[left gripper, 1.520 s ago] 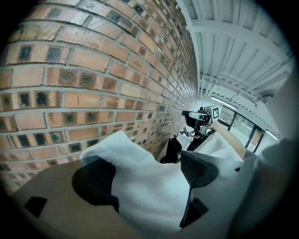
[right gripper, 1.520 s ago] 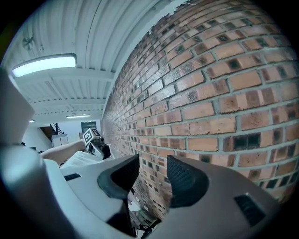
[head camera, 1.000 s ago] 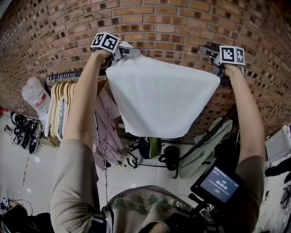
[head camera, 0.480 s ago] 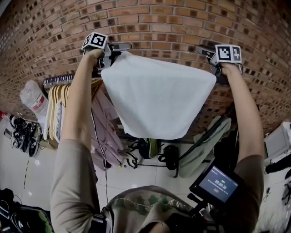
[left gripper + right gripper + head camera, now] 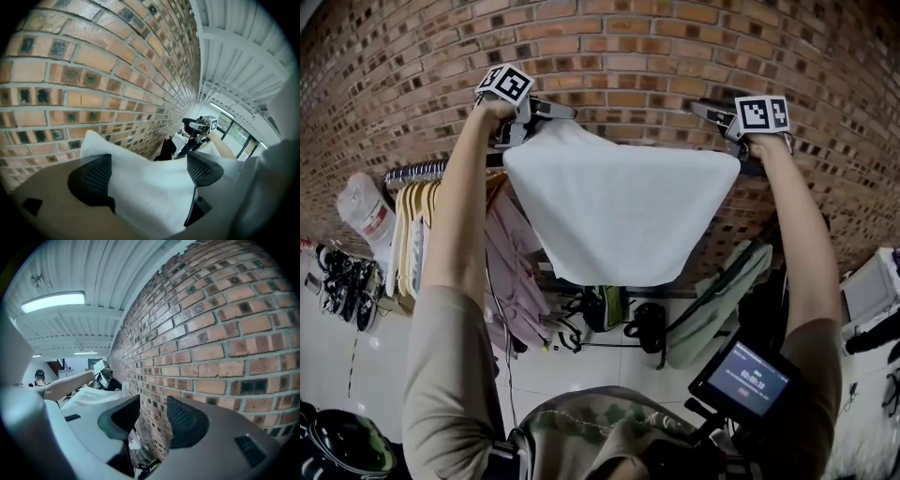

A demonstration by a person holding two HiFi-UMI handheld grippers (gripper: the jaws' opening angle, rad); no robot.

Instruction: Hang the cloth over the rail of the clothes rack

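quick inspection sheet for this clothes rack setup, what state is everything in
surface: pale floor under the rack.
job's things: white cloth spread at rail height; rail shows only left of it.
clutter: shoes, bags, hangered clothes.
grippers: left tool open, jaws just been closing, cloth corner between them; right tool open, nothing between.
cables: one thin cord below the pink garment.
surroundings: brick wall; lit screen by the right arm.

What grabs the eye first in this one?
A white cloth hangs spread at centre before the brick wall, between the raised left claw and right claw. The left claw's jaws, just closing slightly, stand wide with cloth between them. Clothes on hangers crowd the rail at left.
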